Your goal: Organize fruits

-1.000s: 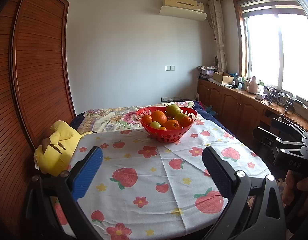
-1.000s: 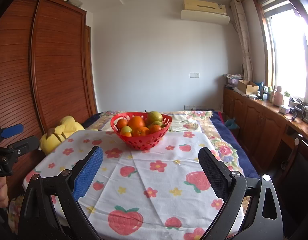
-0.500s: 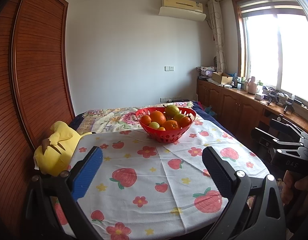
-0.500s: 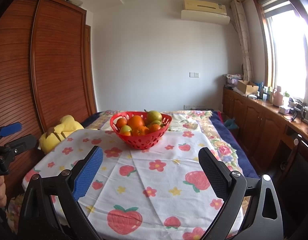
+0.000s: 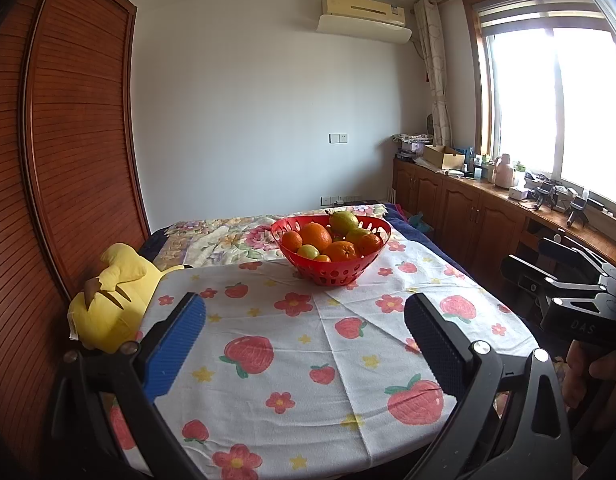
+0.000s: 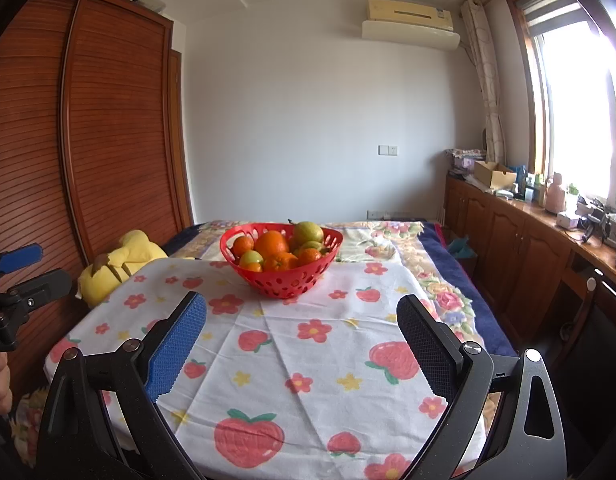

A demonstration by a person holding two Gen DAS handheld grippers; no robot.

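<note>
Item: red plastic fruit basket (image 5: 332, 270), round, flared, its wall pierced with oval holes, set on the table at 12 o'clock from both grippers and well apart from them.

Contents: the fruits (image 5: 331, 240) are heaped above the rim. Several oranges with a dimpled, glossy skin are noted, the largest (image 6: 271, 243) toward 11 o'clock in the pile; smaller green-yellow fruits are tucked among them; a smooth green pear (image 6: 307, 232) with a short stalk sits highest at 1 o'clock.

State of task: every fruit in view lies inside the basket, and none is seen loose on the cloth. Such a scene would fit fruit already gathered in, or a full basket from which the fruit is to be sorted out; which of the two cannot be settled.

Left gripper (image 5: 306, 338): jaws spread wide, nothing held between them; one pad blue and ribbed, the other black and stippled. It is held over the near edge of the table.

Right gripper (image 6: 302, 338): likewise spread wide and holding nothing, with the same blue and black pads.

Surface: white cotton tablecloth (image 6: 276, 344), creased along its fold lines, printed with strawberries and small flowers.

Adjacent: a soft yellow plush toy (image 5: 108, 300) is slumped at 9 o'clock beside the table, against a slatted wooden wardrobe (image 5: 68, 152).
</note>
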